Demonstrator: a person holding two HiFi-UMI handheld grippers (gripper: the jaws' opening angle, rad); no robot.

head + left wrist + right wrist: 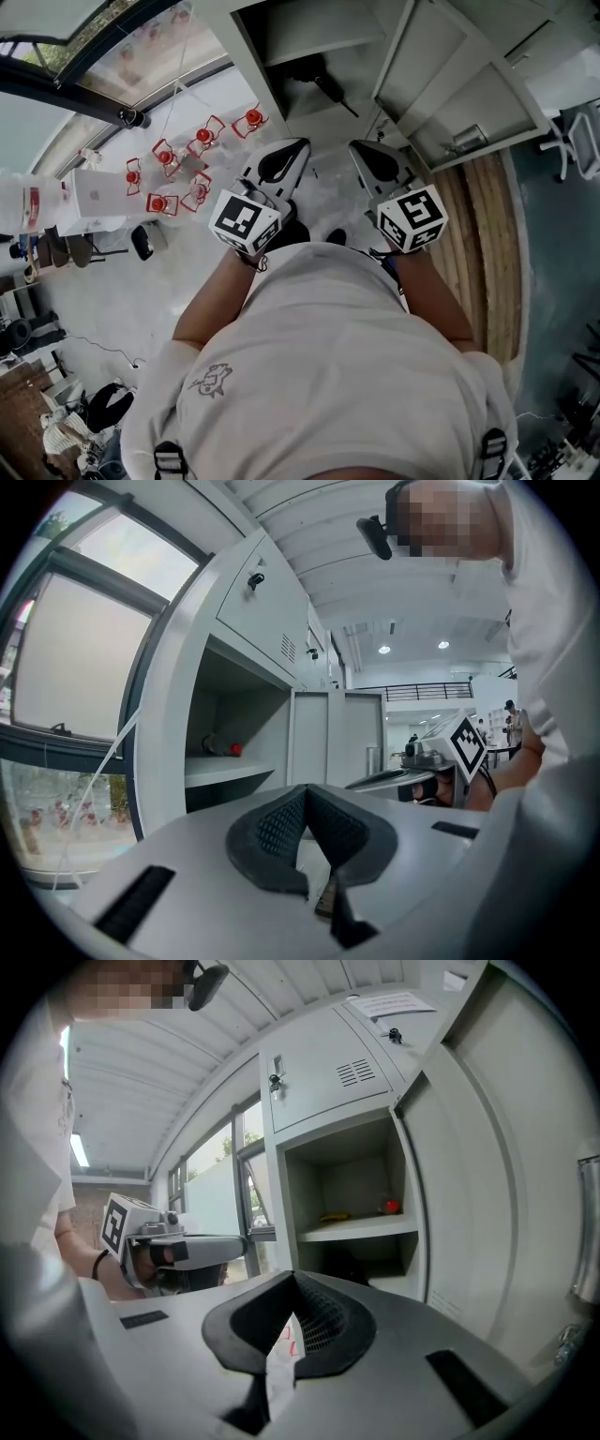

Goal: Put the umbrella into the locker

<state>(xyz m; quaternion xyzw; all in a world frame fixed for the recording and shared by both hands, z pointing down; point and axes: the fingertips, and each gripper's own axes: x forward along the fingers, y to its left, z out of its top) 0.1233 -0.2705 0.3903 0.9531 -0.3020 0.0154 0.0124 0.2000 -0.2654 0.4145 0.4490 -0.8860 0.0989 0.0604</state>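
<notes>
- The locker's shelf (361, 1229) carries a small red object (391, 1207) and a yellowish object (333, 1215), set apart.
- Beneath it, a dark umbrella (319, 80) lies on the compartment floor.

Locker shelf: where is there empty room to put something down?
The locker shelf is bare along its front. Its back is crowded: a yellowish thing and a red thing. Below the shelf lies something dark.

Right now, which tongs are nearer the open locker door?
Right. The right tongs sit close beside the open locker door; the left tongs are farther, on their other side.
</notes>
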